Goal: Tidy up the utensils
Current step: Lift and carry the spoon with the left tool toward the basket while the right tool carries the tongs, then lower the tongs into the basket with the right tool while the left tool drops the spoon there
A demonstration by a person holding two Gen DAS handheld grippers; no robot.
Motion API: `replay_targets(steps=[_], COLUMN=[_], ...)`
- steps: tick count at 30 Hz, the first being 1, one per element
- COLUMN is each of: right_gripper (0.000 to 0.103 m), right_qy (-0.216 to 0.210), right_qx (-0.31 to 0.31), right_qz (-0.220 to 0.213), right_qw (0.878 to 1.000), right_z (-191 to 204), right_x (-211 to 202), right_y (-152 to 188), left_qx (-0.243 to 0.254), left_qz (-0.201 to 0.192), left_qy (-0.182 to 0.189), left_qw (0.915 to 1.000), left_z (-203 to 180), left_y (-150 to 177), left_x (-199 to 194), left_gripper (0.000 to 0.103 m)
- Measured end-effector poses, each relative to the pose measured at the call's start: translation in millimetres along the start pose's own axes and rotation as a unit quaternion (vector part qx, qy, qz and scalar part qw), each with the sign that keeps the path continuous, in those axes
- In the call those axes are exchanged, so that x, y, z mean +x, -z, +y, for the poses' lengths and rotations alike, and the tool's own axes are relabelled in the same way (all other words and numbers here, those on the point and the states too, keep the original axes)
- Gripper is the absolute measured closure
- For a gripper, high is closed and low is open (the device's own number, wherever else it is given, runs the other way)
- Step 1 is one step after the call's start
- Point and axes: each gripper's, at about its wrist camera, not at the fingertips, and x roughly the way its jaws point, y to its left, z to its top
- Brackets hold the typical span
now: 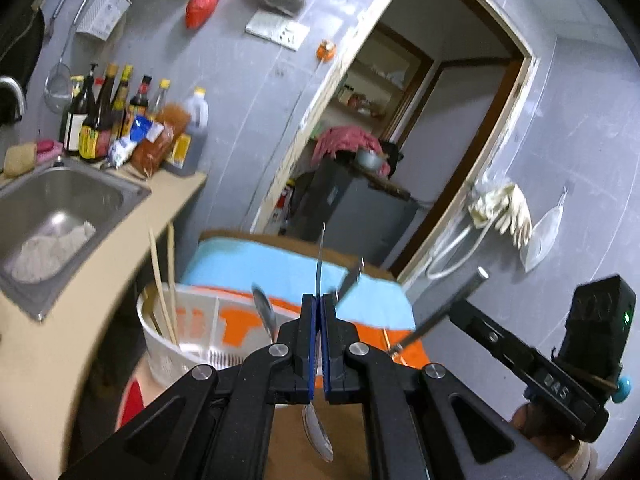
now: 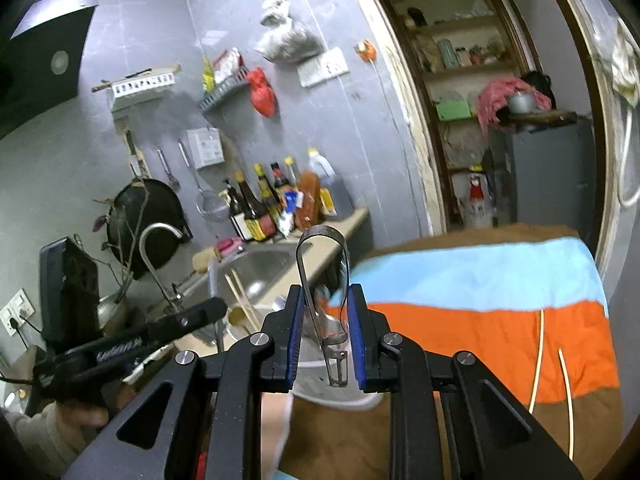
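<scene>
Left gripper [image 1: 319,308] is clamped on a spoon [image 1: 318,436], above and just right of the utensil holder [image 1: 160,344]. Right gripper [image 2: 325,320] squeezes metal tongs [image 2: 324,280], near it too. Next, prob.: lower both in.

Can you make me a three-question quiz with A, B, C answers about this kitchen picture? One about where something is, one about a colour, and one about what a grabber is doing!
1. Where are the wooden chopsticks?
A. In the white plastic utensil holder
B. In the sink
C. On the fridge

2. What colour is the knotted plastic bag hanging on the wall?
A. Green
B. Red
C. Yellow

3. What is the left gripper doing?
A. Wide open and empty
B. Holding a bottle
C. Shut on a shiny metal spoon

Answers:
1. A, the wooden chopsticks stand up out of the white plastic utensil holder.
2. B, the knotted plastic bag is bright red.
3. C, the left gripper fingers squeeze the shiny metal spoon, bowl hanging below.
</scene>
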Motion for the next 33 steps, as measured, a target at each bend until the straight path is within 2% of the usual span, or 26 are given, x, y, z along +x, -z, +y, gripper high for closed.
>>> replay_targets(steps=[5, 8, 13, 24, 29, 33], right_gripper=[0.084, 0.084, 0.084, 0.084, 0.084, 0.084], right_qy=[-0.011, -0.013, -0.005, 0.006, 0.011, 0.011], right_qx=[-0.013, -0.023, -0.032, -0.040, -0.046, -0.038], right_qz=[-0.017, -0.021, -0.008, 0.035, 0.053, 0.061], right_qw=[1.000, 0.999, 0.999, 0.999, 0.998, 0.997], right_z=[16.1, 21.8, 24.5, 25.0, 24.8, 23.0], right_x=[-0.6, 9.5, 35.3, 78.6, 88.7, 92.8], right_y=[-23.2, -29.4, -26.7, 2.7, 14.1, 20.6], left_qx=[-0.006, -0.003, 0.001, 0.016, 0.039, 0.038], left_qz=[-0.035, -0.064, -0.089, -0.071, -0.063, -0.055], left_qy=[-0.008, -0.027, -0.049, -0.091, -0.097, -0.097], left_qw=[0.9993, 0.9976, 0.9948, 0.9931, 0.9925, 0.9930], left_z=[14.0, 25.7, 44.4, 66.5, 62.2, 62.9], left_y=[-26.2, -40.9, -48.5, -16.3, -4.2, -0.3], left_x=[-3.0, -0.2, 14.8, 47.5, 53.6, 55.4], left_gripper=[0.101, 0.101, 0.101, 0.101, 0.100, 0.100])
